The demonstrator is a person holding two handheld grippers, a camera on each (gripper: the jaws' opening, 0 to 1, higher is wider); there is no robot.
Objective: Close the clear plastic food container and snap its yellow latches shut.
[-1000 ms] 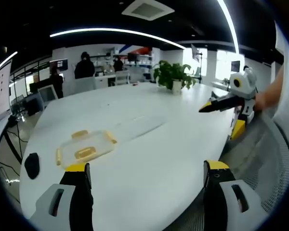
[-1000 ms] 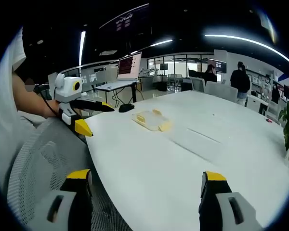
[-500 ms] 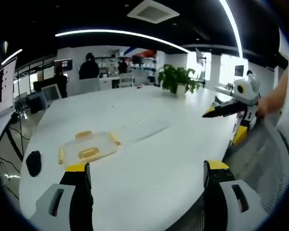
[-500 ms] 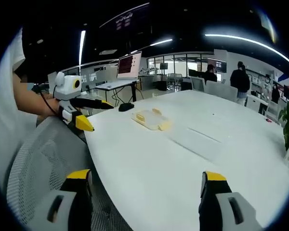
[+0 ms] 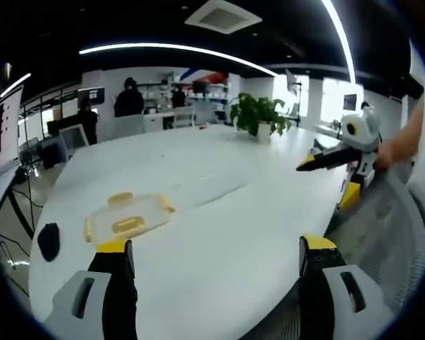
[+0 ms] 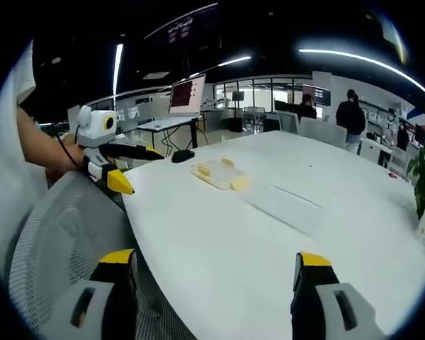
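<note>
- Left tool (image 5: 211,256) hangs over the near edge of the big white oval desk (image 5: 219,205), black jaws with yellow tips spread wide, nothing between them.
- Right tool (image 6: 214,265) is the same deal: jaws wide apart and empty, parked over the desk edge with a grey mesh chair back (image 6: 64,234) just beside its left jaw.
- Each tool pops up in the other's view too. In the left gripper view the right tool sits off at the desk's right edge with a hand (image 5: 388,152) behind it; in the right gripper view the left tool is at the desk's left edge.
- The clear plastic food container with yellow latches (image 5: 126,216) sits flat on the desk, just past the left tool's left jaw tip in the left gripper view and not touched by either tool. Can't tell from here whether the lid is fully pressed on or the latches are snapped.
- From the right gripper view the container (image 6: 217,172) is well out on the desk, nearer the left tool's side.
- Black computer mouse (image 5: 48,241) lies near the desk edge, just beside the container.
- Potted green plant (image 5: 258,115) stands at the far side of the desk, well apart from the container.
</note>
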